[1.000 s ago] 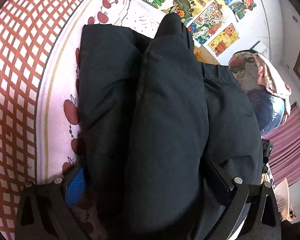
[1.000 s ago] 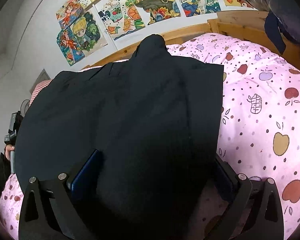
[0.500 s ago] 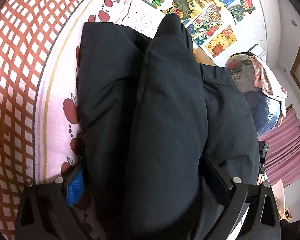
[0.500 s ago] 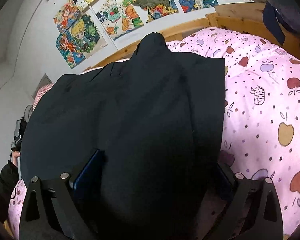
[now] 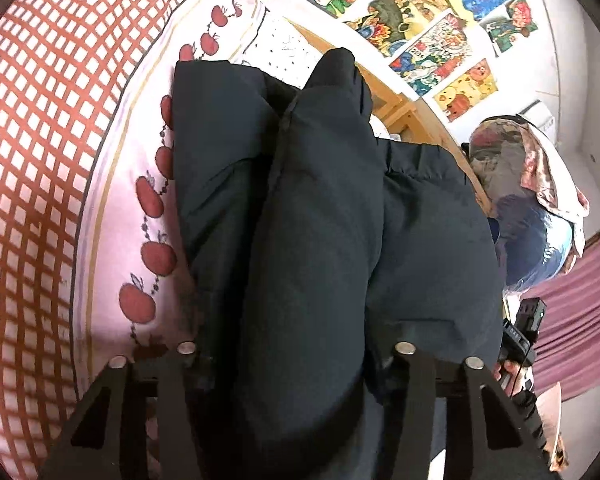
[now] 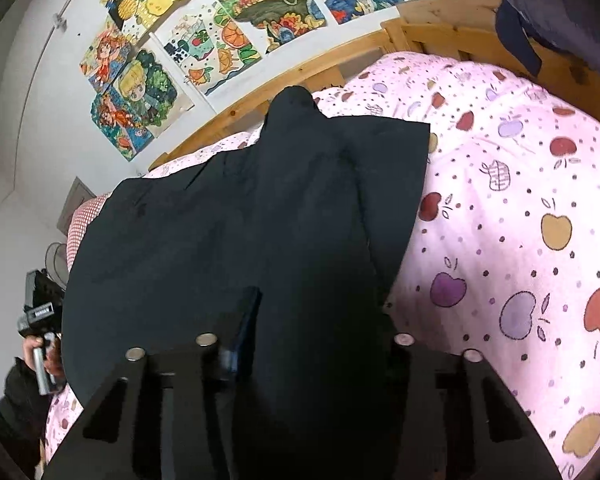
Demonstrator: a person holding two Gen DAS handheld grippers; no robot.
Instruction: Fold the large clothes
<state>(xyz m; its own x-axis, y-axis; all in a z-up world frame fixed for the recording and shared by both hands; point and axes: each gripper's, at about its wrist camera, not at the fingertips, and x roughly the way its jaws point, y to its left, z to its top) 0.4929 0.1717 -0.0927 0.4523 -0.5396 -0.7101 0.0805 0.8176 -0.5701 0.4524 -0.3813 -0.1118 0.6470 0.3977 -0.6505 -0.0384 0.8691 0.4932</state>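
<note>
A large black padded jacket point(image 5: 320, 220) lies folded lengthwise on the bed, its hood end pointing toward the headboard. In the left wrist view a thick fold of it bulges up between the fingers, and my left gripper point(image 5: 296, 344) is shut on that fold. In the right wrist view the same jacket point(image 6: 240, 220) spreads flat over the pink quilt, and my right gripper point(image 6: 316, 320) is shut on its near edge. One blue-padded finger point(image 6: 248, 320) shows against the cloth. The other fingertips are buried in fabric.
Under the jacket lie a pink apple-print quilt point(image 6: 520, 220) and a red-checked sheet point(image 5: 40, 160). A wooden headboard point(image 6: 340, 68) and wall posters point(image 6: 236, 32) stand beyond. A heap of clothes point(image 5: 532, 184) sits at right. A hand holds a black device point(image 6: 40, 320).
Both grippers' fingers have drawn much closer together, pinching the jacket's near edge. The jacket itself has barely shifted on the bed.
</note>
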